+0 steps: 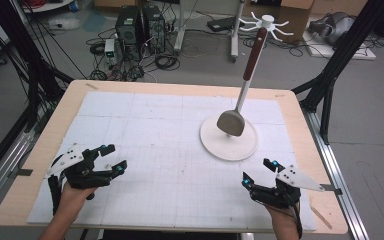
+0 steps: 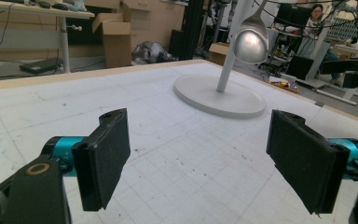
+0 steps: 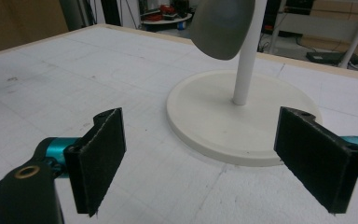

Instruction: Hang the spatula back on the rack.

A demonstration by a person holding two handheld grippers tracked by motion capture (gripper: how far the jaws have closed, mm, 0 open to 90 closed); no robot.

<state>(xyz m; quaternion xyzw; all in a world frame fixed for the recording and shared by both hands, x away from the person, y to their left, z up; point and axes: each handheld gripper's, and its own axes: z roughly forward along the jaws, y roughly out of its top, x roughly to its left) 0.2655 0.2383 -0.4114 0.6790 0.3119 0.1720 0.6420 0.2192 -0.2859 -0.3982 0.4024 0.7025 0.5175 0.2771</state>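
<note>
Spatula (image 1: 231, 121) is hanging from the hook stand (image 1: 266, 22), its grey blade just above the stand's round white base (image 1: 228, 141), close beside the white pole; the dark red handle is running up toward the hooks at the top. The base is sitting on the white gridded mat (image 1: 155, 140), right of centre and toward the far side of the table (image 1: 45, 145).

The high view is giving the whole spatula and the hooks. The left gripper view is catching the blade's shiny rounded face (image 2: 250, 43) and the base (image 2: 220, 95) behind it. The right gripper view is showing the blade's dull grey face (image 3: 220, 28) from close by, the pole meeting the base (image 3: 242, 116), with the top cut off.

Left gripper (image 1: 109, 159) is hovering over the near left of the mat, held in the person's left hand (image 1: 75, 192), jaws spread wide, nothing between them; well apart from the stand. Right gripper (image 1: 258, 172) is sitting at the near right, just in front of the base, jaws likewise parted and empty. In both gripper views bare mat is lying between the black pads (image 2: 103, 154) (image 3: 98, 156).
</note>
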